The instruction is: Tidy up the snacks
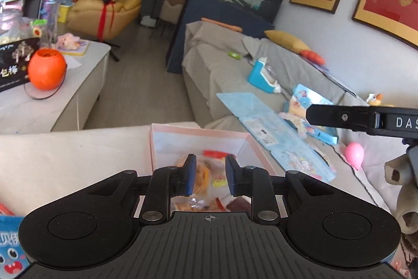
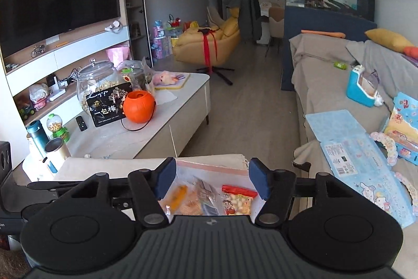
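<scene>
A shallow pink box (image 1: 198,134) stands on a pale cloth-covered surface just below both grippers. It holds several snack packets, among them a red packet (image 2: 239,198) and clear bags of orange snacks (image 2: 180,196). My left gripper (image 1: 210,178) hovers over the box with its blue pads a narrow gap apart and nothing pinched between them. My right gripper (image 2: 214,181) hangs above the same box (image 2: 209,165), its jaws wide and empty. One black finger (image 1: 339,117) of the right gripper shows at the right edge of the left wrist view. A blue snack bag (image 1: 9,245) lies at the lower left.
A white coffee table (image 2: 183,106) to the left carries an orange pumpkin bucket (image 2: 138,106), a black box (image 2: 108,106) and glass jars. The grey-covered sofa (image 2: 321,85) on the right holds blue toy packaging (image 2: 352,148) and a teal toy (image 2: 361,88). A pink balloon (image 1: 354,153) lies nearby.
</scene>
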{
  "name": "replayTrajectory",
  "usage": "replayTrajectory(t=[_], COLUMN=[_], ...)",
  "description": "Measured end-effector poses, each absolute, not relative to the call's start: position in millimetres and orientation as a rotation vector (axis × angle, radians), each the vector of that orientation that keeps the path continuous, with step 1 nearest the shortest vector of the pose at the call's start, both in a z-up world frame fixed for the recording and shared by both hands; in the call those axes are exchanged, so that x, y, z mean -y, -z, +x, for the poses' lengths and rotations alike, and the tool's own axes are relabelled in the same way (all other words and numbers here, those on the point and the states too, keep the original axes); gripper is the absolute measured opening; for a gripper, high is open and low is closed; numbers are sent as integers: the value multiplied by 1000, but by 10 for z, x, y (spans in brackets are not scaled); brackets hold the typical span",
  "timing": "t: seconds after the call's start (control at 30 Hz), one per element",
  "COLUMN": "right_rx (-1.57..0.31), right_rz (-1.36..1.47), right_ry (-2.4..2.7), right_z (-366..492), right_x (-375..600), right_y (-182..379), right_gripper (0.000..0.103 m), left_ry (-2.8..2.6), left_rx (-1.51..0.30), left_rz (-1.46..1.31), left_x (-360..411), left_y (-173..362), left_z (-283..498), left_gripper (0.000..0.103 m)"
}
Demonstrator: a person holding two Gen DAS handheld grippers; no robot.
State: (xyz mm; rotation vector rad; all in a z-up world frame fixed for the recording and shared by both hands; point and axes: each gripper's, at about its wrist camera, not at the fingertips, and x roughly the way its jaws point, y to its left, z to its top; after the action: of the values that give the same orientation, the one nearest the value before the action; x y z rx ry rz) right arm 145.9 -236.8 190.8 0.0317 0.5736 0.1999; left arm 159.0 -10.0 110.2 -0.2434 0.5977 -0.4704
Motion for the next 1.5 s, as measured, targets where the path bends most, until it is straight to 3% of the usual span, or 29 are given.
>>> replayTrajectory(t=[0.3,0.6,0.67,0.73,0.8,1.07,1.3,1.5], right_rx=[-779,-867,-856,-841,-827,-807,-708,-705], right_rz=[32,-96,-123,-166,-182,-175,-139,-128], right_ry=[-345,-519,-513,-509,-510,-442,-413,-408], right_z=[959,788,750,685,621,448,280,302], right_x=[2285,1184,1085,1071,1140,1662,1860,1888], right_y=[-923,-262,-194,-151,-155,-133,-8,-12], right_gripper=[63,66,66,57,56,56,73,75], left_ry=[71,-45,-52,-42,23,298,96,-116], left_rx=[-563,-635,-632,-648,-663,-725,-633,-670], left_rz=[-233,-289,-235,-175,-134,-53,-87,-222], left_x=[-1039,-1511,-1454,-1364,-1246,-680,-895,-1394], left_y=[-811,-593,-572,-533,-482,-234,-448,-405], left_z=[595,675,714,765,779,630,206,218], left_gripper=[27,27,27,27,26,26,28,28])
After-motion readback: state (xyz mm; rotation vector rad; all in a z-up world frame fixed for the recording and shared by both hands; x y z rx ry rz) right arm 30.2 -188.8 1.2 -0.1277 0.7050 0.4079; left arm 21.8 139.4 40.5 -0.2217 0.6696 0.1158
